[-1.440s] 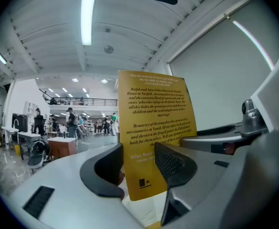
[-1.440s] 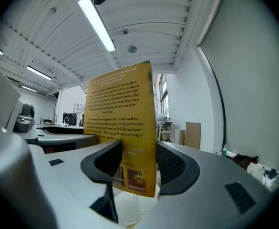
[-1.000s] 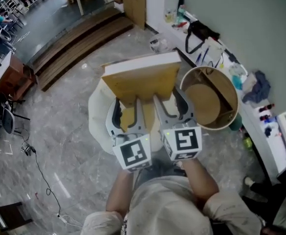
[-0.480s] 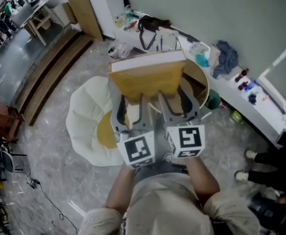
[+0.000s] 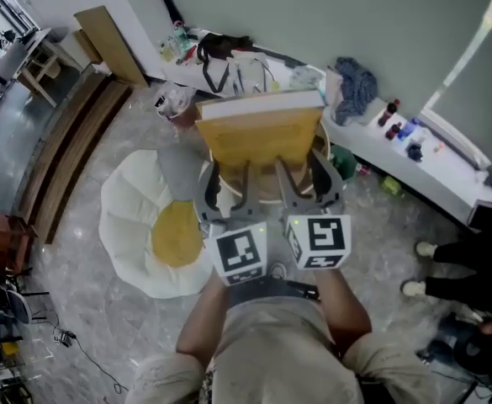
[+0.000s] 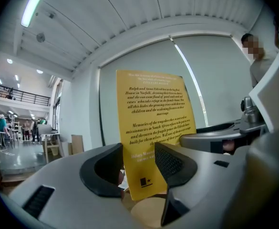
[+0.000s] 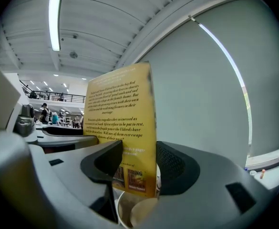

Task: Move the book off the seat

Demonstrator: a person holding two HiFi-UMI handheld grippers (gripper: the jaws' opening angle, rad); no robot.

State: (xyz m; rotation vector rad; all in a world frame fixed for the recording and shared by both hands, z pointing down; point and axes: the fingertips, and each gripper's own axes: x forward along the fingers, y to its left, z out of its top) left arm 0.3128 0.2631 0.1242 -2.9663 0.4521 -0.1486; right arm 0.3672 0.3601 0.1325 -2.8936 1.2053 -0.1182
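The white flower seat [image 5: 132,217] lay on the floor at the left. The left gripper [image 5: 227,179] was squeezed tight on the bottom edge of the yellow book [image 5: 261,137]. The right gripper [image 5: 303,177] pinched that same edge just beside it. Two grips probably kept the big book steady. The book was up in the air, off the seat, above a round tub [image 5: 261,190]. The white shelf [image 5: 447,162] on the right looked crowded, but the floor had open room.

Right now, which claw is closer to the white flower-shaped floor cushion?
Left. The left claw, shut on the book, hangs over the right edge of the cushion; the right claw grips the book farther right.
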